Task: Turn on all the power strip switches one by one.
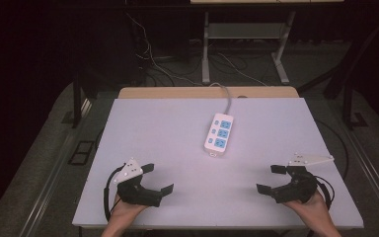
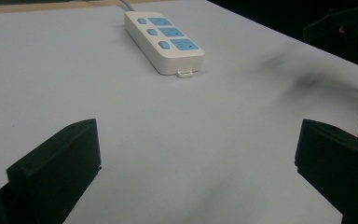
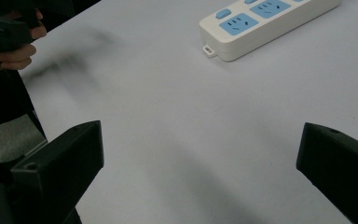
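Note:
A white power strip with blue sockets and switches lies near the middle of the light grey table; its cord runs off the far edge. In the left gripper view the power strip lies ahead of the wide-apart jaws. The right gripper view has the power strip at the upper right. My left gripper rests open near the front left, nothing between its fingers. Near the front right my right gripper is open too, holding nothing.
Beyond the table's far edge stand a wooden board, a desk frame and loose cables on the floor. Bare table surface lies between the grippers and the strip.

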{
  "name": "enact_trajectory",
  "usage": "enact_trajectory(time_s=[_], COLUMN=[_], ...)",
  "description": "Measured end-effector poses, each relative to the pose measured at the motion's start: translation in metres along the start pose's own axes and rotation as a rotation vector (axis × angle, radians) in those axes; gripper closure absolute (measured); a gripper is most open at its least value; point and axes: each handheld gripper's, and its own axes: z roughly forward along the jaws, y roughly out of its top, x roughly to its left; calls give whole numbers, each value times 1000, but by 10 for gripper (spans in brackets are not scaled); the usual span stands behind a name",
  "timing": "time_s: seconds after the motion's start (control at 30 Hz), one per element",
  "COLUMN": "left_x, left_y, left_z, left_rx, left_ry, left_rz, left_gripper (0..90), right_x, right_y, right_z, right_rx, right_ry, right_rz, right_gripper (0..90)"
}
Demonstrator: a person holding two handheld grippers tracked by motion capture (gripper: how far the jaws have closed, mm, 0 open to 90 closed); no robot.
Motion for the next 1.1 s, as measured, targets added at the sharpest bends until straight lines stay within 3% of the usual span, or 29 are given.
enact_trajectory(time_s=[0.4, 0.73, 1.1], left_x=[0, 0, 1], left_y=[0, -1, -1], left_z=[0, 0, 0], left_rx=[1, -3, -2], left_ry=[-3, -4, -8], left_rz=[-1, -4, -9], left_gripper=[0, 0, 0], right_x=[-1, 1, -5], right_y=[12, 32, 52], right_z=[4, 8, 12], right_rx=[43, 58, 79], right_ry=[12, 20, 22], right_rz=[-11, -51, -65], right_gripper=[4, 4, 4])
